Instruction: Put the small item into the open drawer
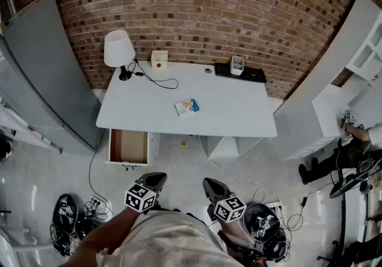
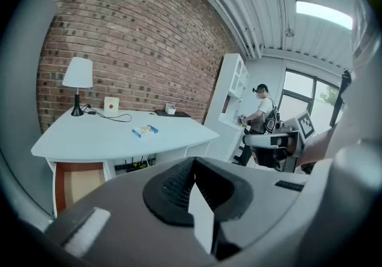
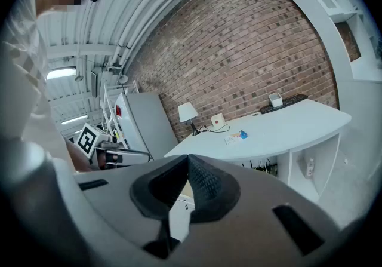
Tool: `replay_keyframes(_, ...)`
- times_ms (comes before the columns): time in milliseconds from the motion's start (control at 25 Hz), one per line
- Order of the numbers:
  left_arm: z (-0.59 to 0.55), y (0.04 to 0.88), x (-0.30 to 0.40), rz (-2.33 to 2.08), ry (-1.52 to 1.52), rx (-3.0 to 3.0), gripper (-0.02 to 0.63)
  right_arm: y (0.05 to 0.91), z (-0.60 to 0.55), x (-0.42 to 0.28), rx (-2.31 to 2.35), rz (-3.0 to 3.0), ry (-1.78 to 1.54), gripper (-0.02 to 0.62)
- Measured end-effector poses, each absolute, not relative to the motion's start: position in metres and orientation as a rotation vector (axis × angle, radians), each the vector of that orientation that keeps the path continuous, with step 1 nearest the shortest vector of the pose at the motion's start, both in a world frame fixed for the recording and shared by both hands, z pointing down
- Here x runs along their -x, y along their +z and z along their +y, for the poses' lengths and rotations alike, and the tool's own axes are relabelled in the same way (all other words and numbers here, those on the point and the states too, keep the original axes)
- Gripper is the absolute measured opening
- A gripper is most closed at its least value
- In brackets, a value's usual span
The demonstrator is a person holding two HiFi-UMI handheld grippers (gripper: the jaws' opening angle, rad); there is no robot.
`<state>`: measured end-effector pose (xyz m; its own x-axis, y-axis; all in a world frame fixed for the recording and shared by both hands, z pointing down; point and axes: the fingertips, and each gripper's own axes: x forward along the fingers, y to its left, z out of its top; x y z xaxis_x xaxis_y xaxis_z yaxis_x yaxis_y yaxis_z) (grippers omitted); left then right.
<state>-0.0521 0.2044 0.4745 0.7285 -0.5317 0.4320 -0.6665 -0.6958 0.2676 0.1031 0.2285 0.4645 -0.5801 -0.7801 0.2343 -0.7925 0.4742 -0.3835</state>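
Observation:
The small item, a blue and white packet [image 1: 187,107], lies flat near the middle of the white desk [image 1: 239,116]. It also shows as the packet [image 2: 145,131] in the left gripper view and the packet [image 3: 236,137] in the right gripper view. The open drawer [image 1: 128,147] hangs out under the desk's left end, its wooden bottom bare; the left gripper view shows the drawer [image 2: 77,179] too. My left gripper [image 1: 156,177] [image 2: 192,167] and right gripper [image 1: 210,184] [image 3: 186,167] are held side by side, well short of the desk. Both are shut and hold nothing.
On the desk's far side stand a white lamp [image 1: 119,51], a white box with a red button [image 1: 159,59], a keyboard [image 1: 240,72] and a cup [image 1: 237,65]. A person [image 1: 352,140] stands by white shelving at the right. Cables and gear [image 1: 68,215] lie on the floor.

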Motion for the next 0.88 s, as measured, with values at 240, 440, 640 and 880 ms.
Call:
replay_keyframes(240, 0.222, 0.478, 0.040, -0.915, 0.465, -2.515, 0.006, 0.460, 0.243, -0.109, -1.411, -2.682, 0.704, 0.006)
replay_keyframes(440, 0.238, 0.481, 0.035, -0.895, 0.484, -2.520, 0.006, 0.463, 0.252, -0.119, -1.439, -2.666, 0.727, 0.006)
replay_keyframes(640, 0.237, 0.486, 0.041, -0.940, 0.478, -2.489, 0.006, 0.460, 0.252, -0.117, -1.438, -2.679, 0.739, 0.006)
replay_keyframes(880, 0.241, 0.482, 0.040, -0.942, 0.474, -2.506, 0.006, 0.458, 0.254, -0.122, -1.436, -2.673, 0.738, 0.006)
